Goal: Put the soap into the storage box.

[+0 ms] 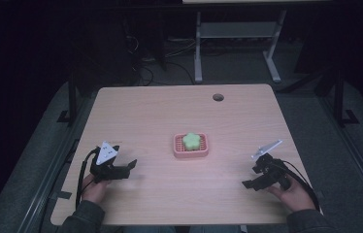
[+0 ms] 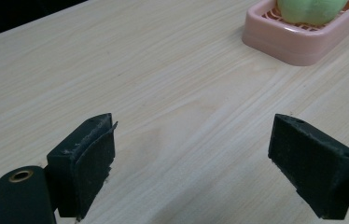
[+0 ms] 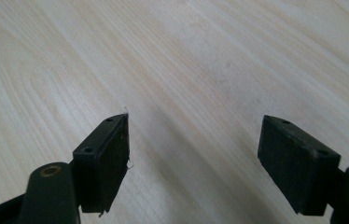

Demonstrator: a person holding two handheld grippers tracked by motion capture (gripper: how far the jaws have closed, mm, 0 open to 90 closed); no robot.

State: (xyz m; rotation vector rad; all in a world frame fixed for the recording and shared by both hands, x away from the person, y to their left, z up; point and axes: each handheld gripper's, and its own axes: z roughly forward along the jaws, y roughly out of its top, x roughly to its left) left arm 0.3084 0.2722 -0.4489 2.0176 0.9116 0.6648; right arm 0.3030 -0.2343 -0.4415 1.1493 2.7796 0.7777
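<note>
A pink soap dish (image 1: 191,151) sits at the middle of the wooden table (image 1: 170,111), with a green flower-shaped soap (image 1: 191,141) lying in it. In the left gripper view the dish (image 2: 298,44) and the soap (image 2: 310,9) appear at the top right, well ahead of the jaws. My left gripper (image 1: 123,165) rests low over the table's front left, held by a hand, open with nothing between its fingers (image 2: 88,158). My right gripper (image 1: 250,182) is at the front right, also open and empty, its fingers (image 3: 105,161) over bare wood.
A round cable hole (image 1: 218,97) lies near the table's far edge. Behind the table stands a white metal frame (image 1: 238,43) with cables on the dark floor. Cables trail from both grippers toward the table's front corners.
</note>
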